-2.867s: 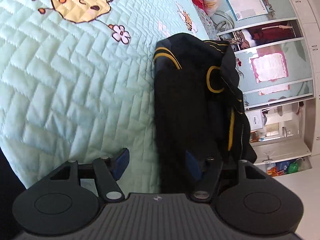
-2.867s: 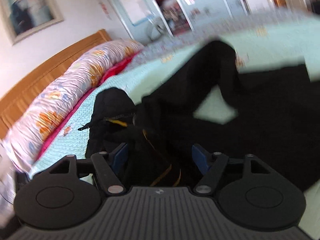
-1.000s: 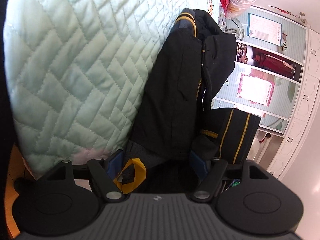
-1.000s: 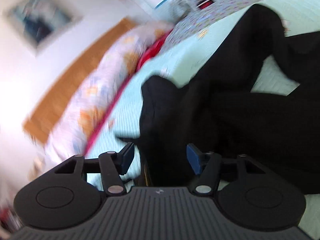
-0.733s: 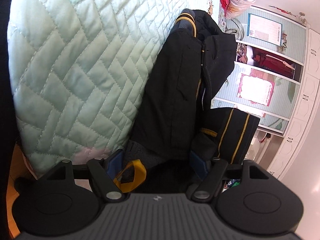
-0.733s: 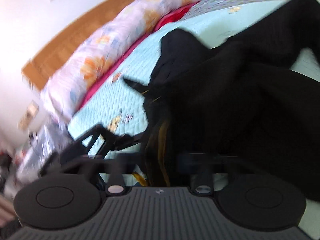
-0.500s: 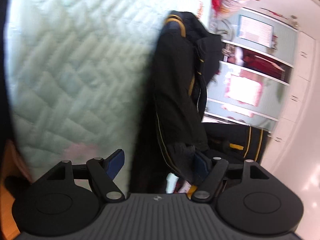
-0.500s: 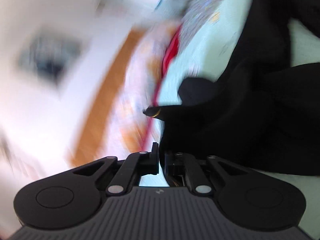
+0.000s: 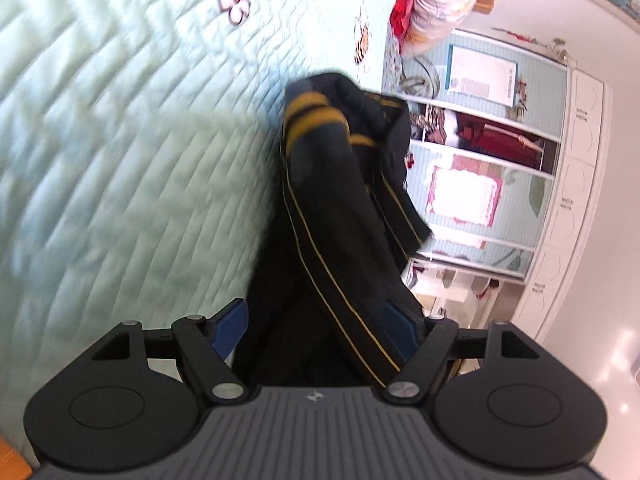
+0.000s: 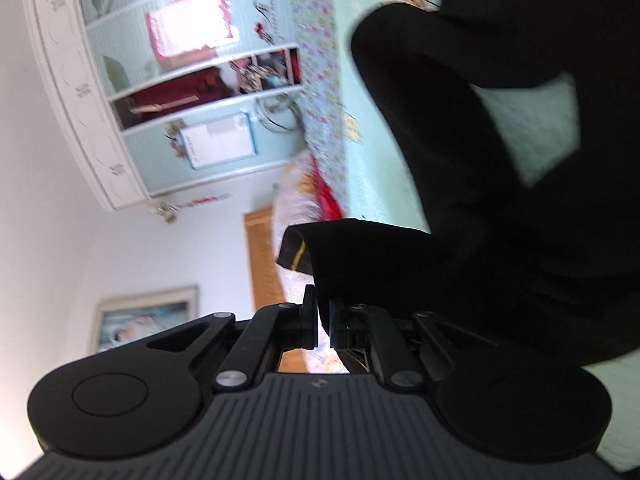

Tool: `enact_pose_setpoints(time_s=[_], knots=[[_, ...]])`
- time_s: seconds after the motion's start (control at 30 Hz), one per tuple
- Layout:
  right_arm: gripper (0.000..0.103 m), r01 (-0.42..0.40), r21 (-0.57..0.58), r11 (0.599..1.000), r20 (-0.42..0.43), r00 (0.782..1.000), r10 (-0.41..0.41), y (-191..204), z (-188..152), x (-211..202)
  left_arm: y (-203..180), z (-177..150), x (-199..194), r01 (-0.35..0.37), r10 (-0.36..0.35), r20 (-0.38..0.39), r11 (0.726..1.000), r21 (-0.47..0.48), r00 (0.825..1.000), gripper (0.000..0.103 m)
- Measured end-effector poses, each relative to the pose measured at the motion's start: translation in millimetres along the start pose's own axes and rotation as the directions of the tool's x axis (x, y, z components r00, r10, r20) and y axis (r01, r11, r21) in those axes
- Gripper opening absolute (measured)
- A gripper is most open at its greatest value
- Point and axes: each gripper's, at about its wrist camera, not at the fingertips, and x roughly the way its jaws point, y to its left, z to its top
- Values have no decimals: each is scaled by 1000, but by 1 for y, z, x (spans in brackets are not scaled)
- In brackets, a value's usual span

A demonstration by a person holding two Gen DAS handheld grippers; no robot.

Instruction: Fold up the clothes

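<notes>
Bare quilt (image 9: 120, 152) lies open left of the left gripper (image 9: 316, 320). The black jacket (image 9: 332, 216) fills its jaws and blocks ahead.

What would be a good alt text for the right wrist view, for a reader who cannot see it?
The right gripper is shut on an edge of a black garment with a thin yellow stripe, the rest spread on a pale green quilted bedspread. The tilted, blurred background shows a wardrobe and a wooden headboard.
</notes>
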Motion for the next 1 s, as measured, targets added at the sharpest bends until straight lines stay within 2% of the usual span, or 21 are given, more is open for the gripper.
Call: enact_pose_setpoints(time_s=[0.1, 0.2, 0.3, 0.5, 0.6, 0.63, 0.67, 0.7, 0.8, 0.87, 0.93, 1.0], knots=[[9, 6, 76, 997, 41, 999, -9, -2, 17, 18, -6, 6, 18, 16, -15, 14, 1000, -8, 1000, 76], [9, 15, 90, 996, 32, 999, -18, -5, 16, 28, -5, 15, 38, 21, -21, 20, 999, -28, 1000, 76], [9, 13, 72, 997, 0, 1000, -13, -6, 6, 28, 8, 17, 53, 24, -21, 32, 996, -89, 999, 76], [9, 5, 53, 999, -27, 1000, -3, -3, 2, 33, 23, 19, 67, 116, -108, 48, 967, -227, 993, 75], [9, 2, 1, 1000, -59, 998, -2, 1, -6, 30, 17, 23, 66, 166, -153, 70, 952, -257, 986, 64], [9, 5, -20, 1000, -68, 998, -6, 1, -9, 27, 15, 26, 64, 181, -166, 79, 948, -261, 983, 56], [9, 11, -42, 999, -78, 997, -15, 0, -12, 25, 12, 29, 60, 192, -174, 92, 949, -252, 980, 43], [9, 21, -70, 997, -89, 996, -28, -2, -16, 23, 8, 32, 55, 200, -179, 106, 949, -242, 978, 36], [9, 64, -170, 983, -135, 987, -88, -9, -31, 15, 0, 42, 31, 205, -177, 149, 958, -202, 973, 30], [9, 87, -278, 957, -184, 973, -142, -16, -48, 5, -5, 50, 14, 180, -152, 163, 968, -173, 975, 28], [9, 113, -389, 914, -235, 948, -217, -17, -73, 1, -18, 62, -7, 122, -107, 162, 989, -89, 981, 27], [9, 115, -487, 866, -294, 912, -287, -17, -100, 0, -38, 72, -32, 65, -69, 159, 997, 28, 985, 26]])
